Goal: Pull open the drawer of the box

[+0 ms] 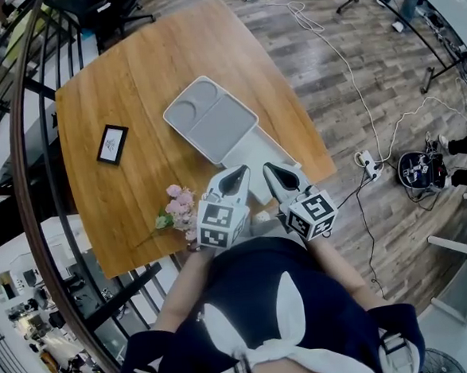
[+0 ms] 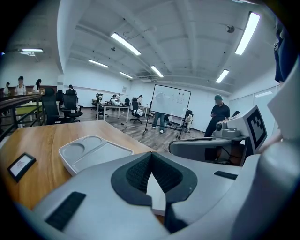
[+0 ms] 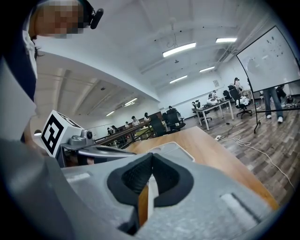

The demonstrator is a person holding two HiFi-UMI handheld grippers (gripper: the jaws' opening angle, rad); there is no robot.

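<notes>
The white box (image 1: 209, 116), its lid moulded like a tray, lies on the wooden table (image 1: 122, 78). Its drawer (image 1: 264, 149) stands pulled out toward me. Both grippers hover side by side over the drawer's near end. My left gripper (image 1: 237, 173) has its tips touching, and so does my right gripper (image 1: 274, 171). In the left gripper view the tips (image 2: 151, 153) meet, with the box (image 2: 93, 152) ahead to the left. The right gripper view shows closed tips (image 3: 151, 155). A thin white strip shows in the slit behind them; whether it is pinched I cannot tell.
A small bunch of pink flowers (image 1: 179, 209) lies left of my left gripper near the table's front edge. A black-framed picture (image 1: 112, 144) lies further left. A railing (image 1: 32, 156) runs along the left. Cables and a power strip (image 1: 367, 163) lie on the floor at right.
</notes>
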